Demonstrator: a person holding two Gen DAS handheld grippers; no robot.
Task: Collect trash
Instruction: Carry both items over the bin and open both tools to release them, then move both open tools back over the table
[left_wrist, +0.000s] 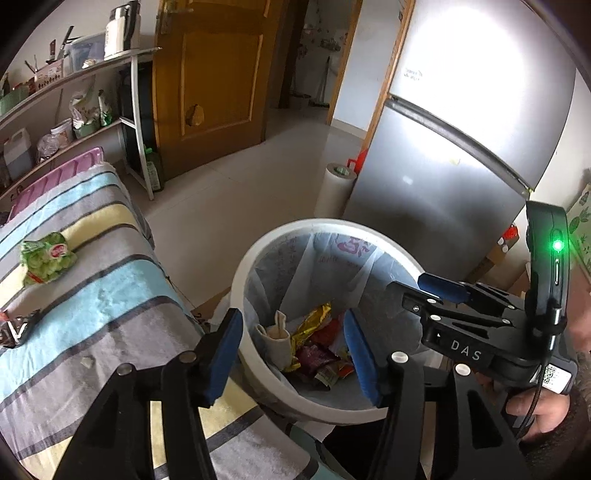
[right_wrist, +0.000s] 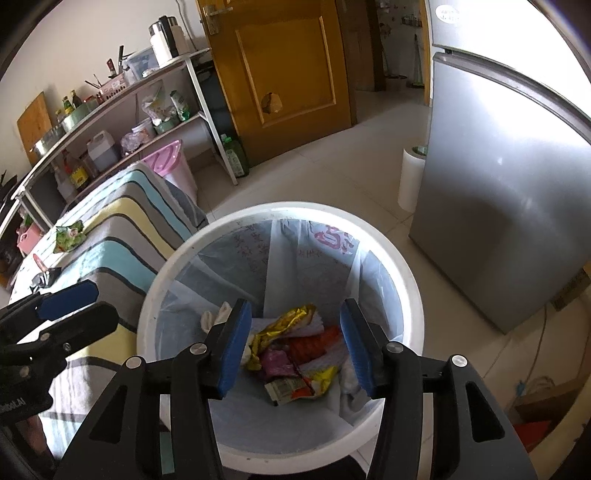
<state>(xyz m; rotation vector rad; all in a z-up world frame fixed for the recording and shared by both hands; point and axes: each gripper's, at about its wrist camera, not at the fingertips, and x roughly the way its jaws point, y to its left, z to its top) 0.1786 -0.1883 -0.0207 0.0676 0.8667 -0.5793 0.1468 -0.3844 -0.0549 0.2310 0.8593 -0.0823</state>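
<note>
A white bin (left_wrist: 246, 266) (right_wrist: 373, 230) with a thin liner stands beside a table under a striped cloth (left_wrist: 110, 295) (right_wrist: 122, 236). At its bottom lie a gold wrapper (left_wrist: 314, 321) (right_wrist: 284, 325), red and pink wrappers (right_wrist: 314, 345) and a beige rag (left_wrist: 277, 341). My left gripper (left_wrist: 293, 350) hangs open over the bin's near rim, nothing between its blue pads. My right gripper (right_wrist: 295, 347) is open over the bin too, also empty. On the cloth remain a green wrapper (left_wrist: 46, 258) (right_wrist: 68, 236), a dark wrapper (left_wrist: 14, 328) (right_wrist: 44, 277) and a small white scrap (left_wrist: 88, 362).
A silver fridge (left_wrist: 443, 184) (right_wrist: 498, 203) stands right of the bin, with a white paper roll (left_wrist: 334, 192) (right_wrist: 410, 177) at its corner. A brown door (right_wrist: 288, 74) and a loaded shelf rack (right_wrist: 110, 122) are behind. A pink lidded bin (right_wrist: 171, 166) sits past the table.
</note>
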